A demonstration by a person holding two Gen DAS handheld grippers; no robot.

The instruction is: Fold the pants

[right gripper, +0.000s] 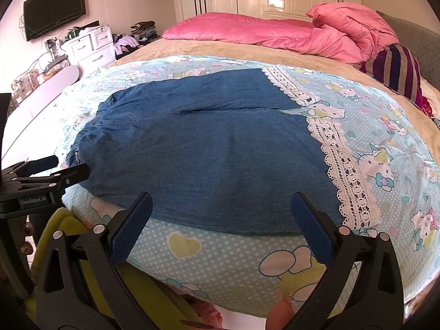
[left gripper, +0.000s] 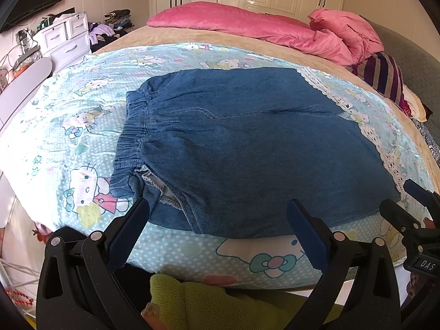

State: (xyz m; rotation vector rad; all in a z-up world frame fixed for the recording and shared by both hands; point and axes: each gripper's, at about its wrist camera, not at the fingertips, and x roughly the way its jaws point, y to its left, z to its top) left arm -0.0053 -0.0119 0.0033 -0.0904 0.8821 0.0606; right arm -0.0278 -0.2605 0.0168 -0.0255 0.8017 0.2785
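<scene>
Denim pants (left gripper: 247, 143) lay flat across cartoon-print sheet (left gripper: 68, 126), near bed's front edge, waistband left, lace hems right. Left gripper (left gripper: 217, 214) and right gripper (right gripper: 221, 209) hovered spread wide, empty, at near hem, likely lined up for grabbing first fold.

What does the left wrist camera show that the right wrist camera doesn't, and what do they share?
Only the left wrist view shows the elastic waistband up close and the pocket opening. Only the right wrist view shows the whole wall TV and the near leg's lace hem in full. Both show the denim pants laid flat on the cartoon-cat sheet, the pink quilt, and the left gripper and right gripper open.
</scene>
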